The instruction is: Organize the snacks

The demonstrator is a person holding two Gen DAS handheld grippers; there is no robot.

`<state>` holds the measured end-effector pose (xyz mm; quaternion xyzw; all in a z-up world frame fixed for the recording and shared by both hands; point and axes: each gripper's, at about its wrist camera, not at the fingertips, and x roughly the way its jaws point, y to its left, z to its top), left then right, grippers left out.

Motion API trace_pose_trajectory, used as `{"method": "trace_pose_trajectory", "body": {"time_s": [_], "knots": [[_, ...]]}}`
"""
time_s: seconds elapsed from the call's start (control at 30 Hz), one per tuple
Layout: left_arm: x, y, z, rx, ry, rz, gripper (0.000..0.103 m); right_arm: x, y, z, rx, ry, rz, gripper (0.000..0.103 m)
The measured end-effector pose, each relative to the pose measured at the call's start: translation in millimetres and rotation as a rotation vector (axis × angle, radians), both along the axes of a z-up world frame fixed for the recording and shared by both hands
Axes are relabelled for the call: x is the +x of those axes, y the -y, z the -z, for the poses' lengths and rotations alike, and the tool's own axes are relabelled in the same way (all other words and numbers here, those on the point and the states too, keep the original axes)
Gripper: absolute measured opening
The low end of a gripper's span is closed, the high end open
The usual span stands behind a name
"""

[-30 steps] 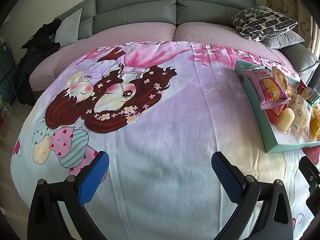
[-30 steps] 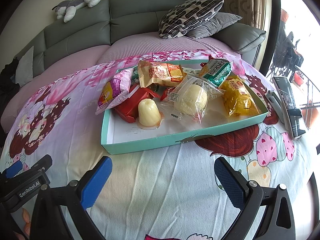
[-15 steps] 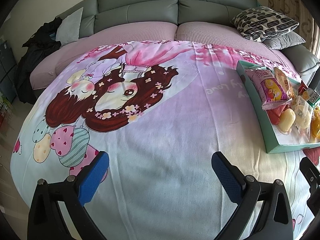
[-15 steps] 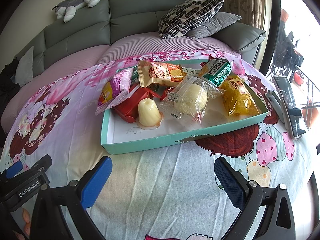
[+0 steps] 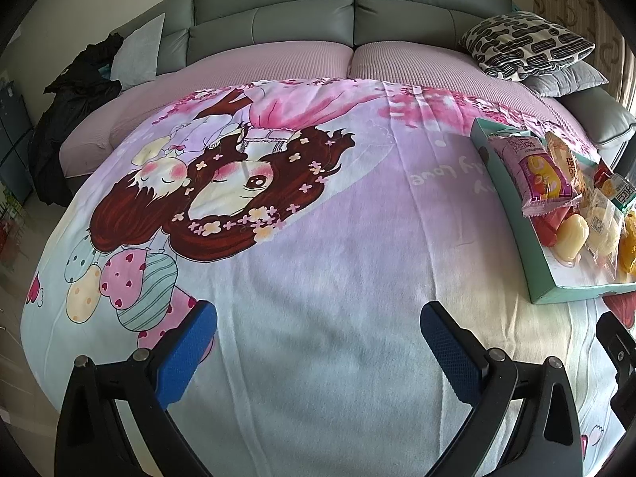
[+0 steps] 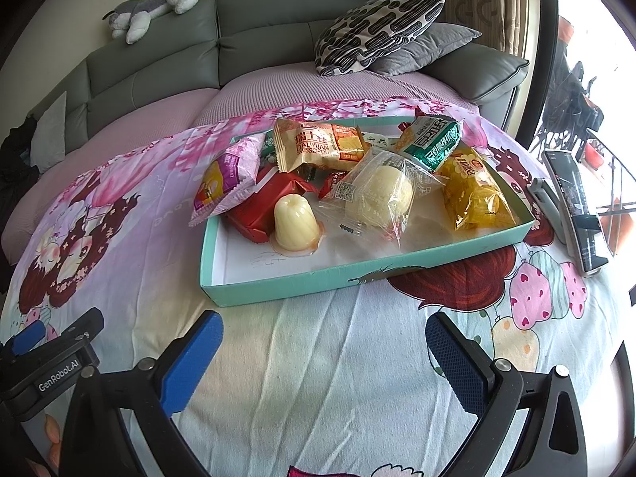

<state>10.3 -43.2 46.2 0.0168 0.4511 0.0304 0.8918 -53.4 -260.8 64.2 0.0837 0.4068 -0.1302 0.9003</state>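
A shallow teal tray point(image 6: 357, 274) sits on the cartoon-print blanket point(image 6: 326, 377) and holds several snacks: a pink packet point(image 6: 228, 175), a red packet point(image 6: 264, 204), a pale jelly cup point(image 6: 294, 220), a clear-wrapped bun point(image 6: 379, 194), an orange packet point(image 6: 318, 145), a green packet point(image 6: 431, 141) and a yellow packet point(image 6: 473, 192). My right gripper point(image 6: 324, 344) is open just in front of the tray, holding nothing. My left gripper point(image 5: 318, 336) is open over bare blanket point(image 5: 318, 278), with the tray point(image 5: 516, 238) far to its right.
A phone on a stand point(image 6: 576, 206) lies right of the tray. Patterned and grey pillows point(image 6: 377, 31) rest on the grey sofa back point(image 6: 258, 28), where a plush toy point(image 6: 155, 6) lies. Dark clothing point(image 5: 75, 119) is piled at the far left. The blanket drops off at the left edge.
The left wrist view has shifted very slightly. The right gripper and the snacks have not moved.
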Motion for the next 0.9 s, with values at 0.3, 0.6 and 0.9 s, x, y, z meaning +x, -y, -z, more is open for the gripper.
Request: {"method": "trace_pose_trajectory", "body": {"time_s": [0.3, 0.6, 0.9], "knots": [[0.6, -1.5, 0.6, 0.005, -0.001, -0.012, 0.102, 0.0, 0.0, -0.1, 0.000, -0.001, 0.000, 0.103], [0.6, -0.8, 0.4, 0.001, -0.002, -0.012, 0.102, 0.6, -1.0, 1.0, -0.001, -0.004, -0.003, 0.103], [-1.5, 0.9, -2.9, 0.000, 0.019, -0.004, 0.102, 1.2, -2.7, 2.0, 0.001, -0.006, -0.003, 0.103]]}}
